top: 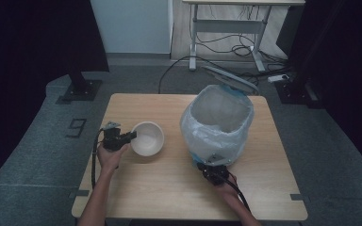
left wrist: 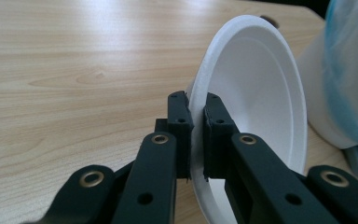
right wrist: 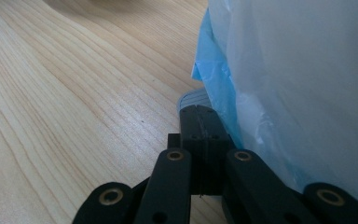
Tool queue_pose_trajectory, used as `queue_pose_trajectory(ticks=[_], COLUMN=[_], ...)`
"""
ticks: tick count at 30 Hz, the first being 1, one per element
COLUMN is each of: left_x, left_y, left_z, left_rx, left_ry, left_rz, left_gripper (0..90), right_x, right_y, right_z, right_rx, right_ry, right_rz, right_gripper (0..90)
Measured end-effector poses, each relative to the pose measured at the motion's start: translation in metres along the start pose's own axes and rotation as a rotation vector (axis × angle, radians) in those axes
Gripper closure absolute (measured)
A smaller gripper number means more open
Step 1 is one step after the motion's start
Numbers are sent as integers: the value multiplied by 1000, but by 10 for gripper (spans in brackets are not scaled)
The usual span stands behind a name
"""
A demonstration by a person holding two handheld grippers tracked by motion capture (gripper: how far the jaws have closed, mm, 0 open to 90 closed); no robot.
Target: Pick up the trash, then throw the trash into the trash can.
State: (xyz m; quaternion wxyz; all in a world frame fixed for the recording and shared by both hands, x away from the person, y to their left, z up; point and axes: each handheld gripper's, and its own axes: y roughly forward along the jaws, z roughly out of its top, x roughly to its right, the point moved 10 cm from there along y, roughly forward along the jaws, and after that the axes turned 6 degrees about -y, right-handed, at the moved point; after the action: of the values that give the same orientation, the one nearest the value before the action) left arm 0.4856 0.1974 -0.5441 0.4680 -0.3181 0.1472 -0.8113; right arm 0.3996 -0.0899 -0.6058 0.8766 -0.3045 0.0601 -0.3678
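A white foam bowl (top: 148, 137) sits left of the table's middle, tilted up on its side in the left gripper view (left wrist: 261, 93). My left gripper (top: 131, 136) (left wrist: 196, 105) is shut on the bowl's left rim, one pad inside and one outside. A bin lined with a white and blue plastic bag (top: 219, 122) (right wrist: 307, 93) stands at the right, its lid (top: 231, 77) raised behind it. My right gripper (top: 212, 165) (right wrist: 199, 112) is shut with nothing between its pads. Its tips are at a grey ridged part (right wrist: 191, 99) at the bin's foot.
The wooden table (top: 169, 183) has bare room in front of and behind the bowl. Beyond its far edge are a grey carpet, a desk frame (top: 226, 28) with cables, and dark curtains at both sides.
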Motion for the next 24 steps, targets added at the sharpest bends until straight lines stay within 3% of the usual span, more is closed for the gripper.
queue_pose_trajectory(ticks=[24], left_x=[14], left_y=[-36], left_z=[12], left_rx=[77], left_ry=[2], left_rz=[-63], left_gripper=[841], right_x=[0], right_y=[0], right_z=[0], right_rx=[1], right_ry=[-5], right_rz=[-3], right_gripper=[895])
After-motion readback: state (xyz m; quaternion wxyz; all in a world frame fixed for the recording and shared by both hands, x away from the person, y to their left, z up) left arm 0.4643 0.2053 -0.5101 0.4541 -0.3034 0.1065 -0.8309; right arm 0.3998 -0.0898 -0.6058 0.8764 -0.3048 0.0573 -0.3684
